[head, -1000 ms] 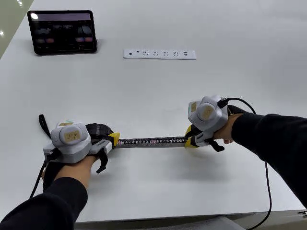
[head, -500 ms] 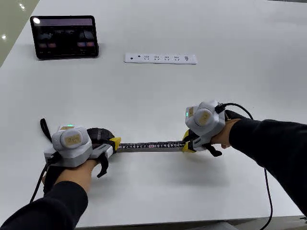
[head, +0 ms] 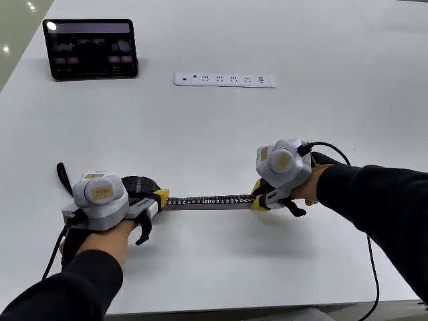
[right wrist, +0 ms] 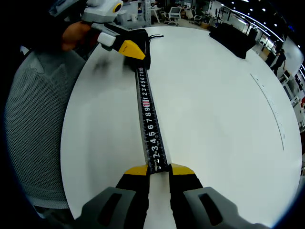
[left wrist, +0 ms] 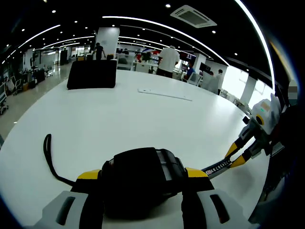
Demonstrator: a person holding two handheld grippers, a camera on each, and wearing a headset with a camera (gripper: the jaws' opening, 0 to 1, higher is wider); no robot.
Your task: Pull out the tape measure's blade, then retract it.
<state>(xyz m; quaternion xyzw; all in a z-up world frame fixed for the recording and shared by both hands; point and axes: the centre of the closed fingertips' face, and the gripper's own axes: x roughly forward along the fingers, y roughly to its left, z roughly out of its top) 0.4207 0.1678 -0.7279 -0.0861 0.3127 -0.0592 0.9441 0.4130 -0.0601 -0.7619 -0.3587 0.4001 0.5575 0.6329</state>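
Note:
A black tape measure case [head: 136, 186] rests on the white table [head: 214, 134], and my left gripper [head: 155, 202] is shut on it. In the left gripper view the case [left wrist: 143, 174] fills the space between the yellow-tipped jaws. The blade [head: 208, 200] runs out flat to the right, printed with numbers. Its end sits pinched in my right gripper [head: 256, 202], which is shut on it. In the right gripper view the blade [right wrist: 147, 112] stretches from my right gripper [right wrist: 158, 169] up to the case [right wrist: 142, 39]. The case's black wrist strap [head: 61, 176] lies to the left.
A dark tablet [head: 90, 48] stands at the back left. A white power strip [head: 224, 80] lies at the back middle. A black cable [head: 368, 257] trails from the right gripper over the table's near edge. A grey mesh chair [right wrist: 33, 129] stands beside the table.
My right gripper has slid slightly left toward the case with the blade's end in it, so the exposed blade is a little shorter. The left gripper has stayed put.

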